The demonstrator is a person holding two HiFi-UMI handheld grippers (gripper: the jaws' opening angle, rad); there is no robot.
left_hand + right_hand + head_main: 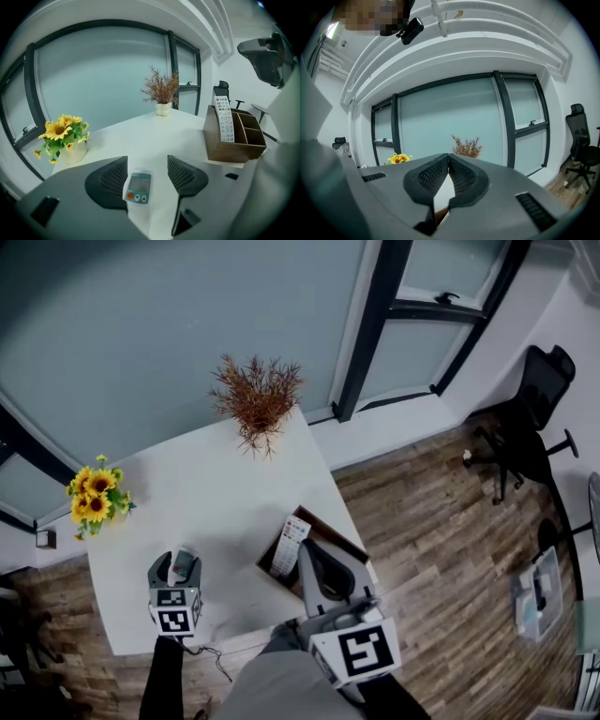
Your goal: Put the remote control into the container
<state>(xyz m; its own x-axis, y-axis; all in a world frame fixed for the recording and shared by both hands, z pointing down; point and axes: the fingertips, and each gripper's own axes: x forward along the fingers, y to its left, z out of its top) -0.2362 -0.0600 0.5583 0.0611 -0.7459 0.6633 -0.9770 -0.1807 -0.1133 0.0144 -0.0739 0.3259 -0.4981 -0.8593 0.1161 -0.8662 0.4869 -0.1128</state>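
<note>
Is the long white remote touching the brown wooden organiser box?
Touching. The left gripper view shows the long white remote standing in the brown wooden organiser box, lower end sunk behind its front wall.

Left gripper [146, 176] is tipped forward and down with its jaws spread wide, not squeezing anything. Right gripper [449, 158] is held out roughly level, jaws pinched together at the tips. Both sit out front, side by side.
</note>
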